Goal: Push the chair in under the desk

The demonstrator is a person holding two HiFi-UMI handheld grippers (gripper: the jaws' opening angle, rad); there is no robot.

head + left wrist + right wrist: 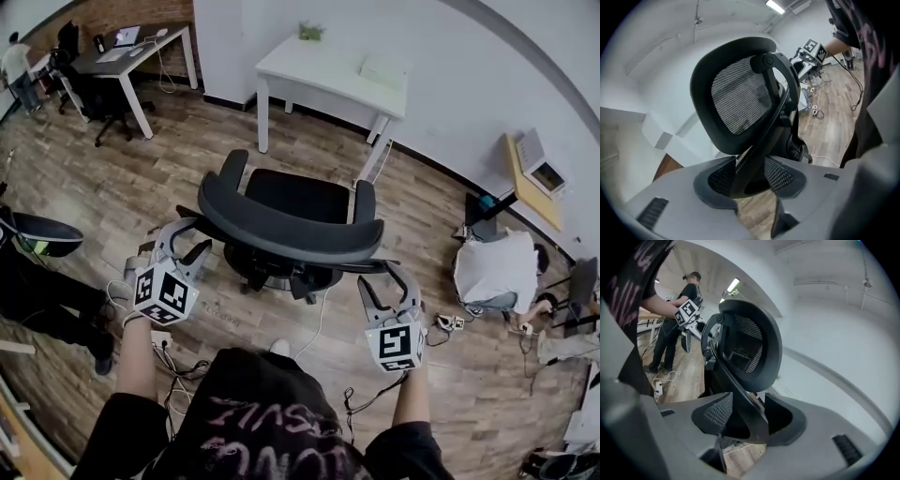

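chair (pixel 281 230) out from desk (pixel 319 75) | left gripper (pixel 192 236): jaws apart astride the backrest frame | right gripper (pixel 382 277): same | pads seemingly not pressing

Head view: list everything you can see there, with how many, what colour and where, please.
Desk: one, white, top centre against the wall.
Office chair: one, black, centre, facing that desk.
Plant: one, green, on that desk's back edge.
Second desk: one, grey top, top left, with a laptop.
Person: one, white shirt, low on the floor at right.
Floor: one, brown wood, all around.
Left gripper: one, grey, open, chair-back frame between its jaws.
Right gripper: one, grey, open, frame between its jaws.
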